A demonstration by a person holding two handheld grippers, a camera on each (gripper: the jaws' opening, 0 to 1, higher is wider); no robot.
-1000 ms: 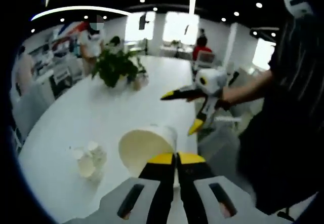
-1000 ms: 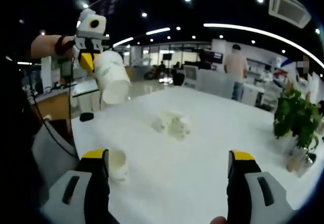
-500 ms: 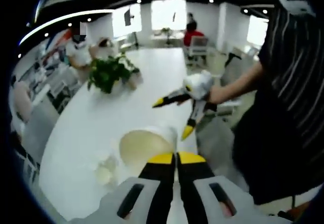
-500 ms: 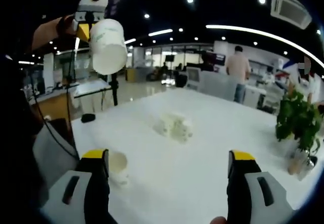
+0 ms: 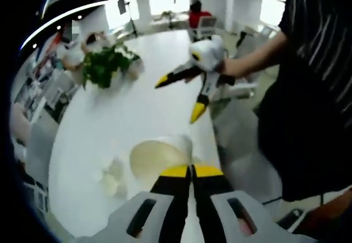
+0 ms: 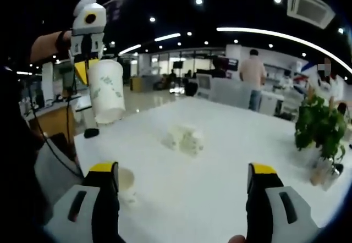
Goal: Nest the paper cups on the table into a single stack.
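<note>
My left gripper [image 5: 191, 169] is shut on the rim of a white paper cup [image 5: 155, 160], whose open mouth faces the camera. In the right gripper view that cup [image 6: 106, 98] hangs mouth-down above the table's near left corner, held by the left gripper [image 6: 86, 70]. My right gripper [image 6: 181, 169] stands open with nothing between its jaws; it also appears in the left gripper view [image 5: 180, 95], above the table edge. A single cup [image 6: 126, 183] stands near my right gripper's left jaw. A cluster of cups [image 6: 183, 139] lies mid-table, also seen as the cups [image 5: 111, 175] at lower left.
The white table [image 6: 220, 160] is long, with its edge [image 5: 212, 138] close to a person in dark clothes [image 5: 308, 100]. A potted plant [image 6: 320, 130] stands far right on it, the same plant [image 5: 104, 66] at the far end. People sit and stand in the office behind.
The held cup has turned from tilted to upright, mouth down, and dropped lower over the table's corner. The left gripper view has swung, so the table now looks steeper.
</note>
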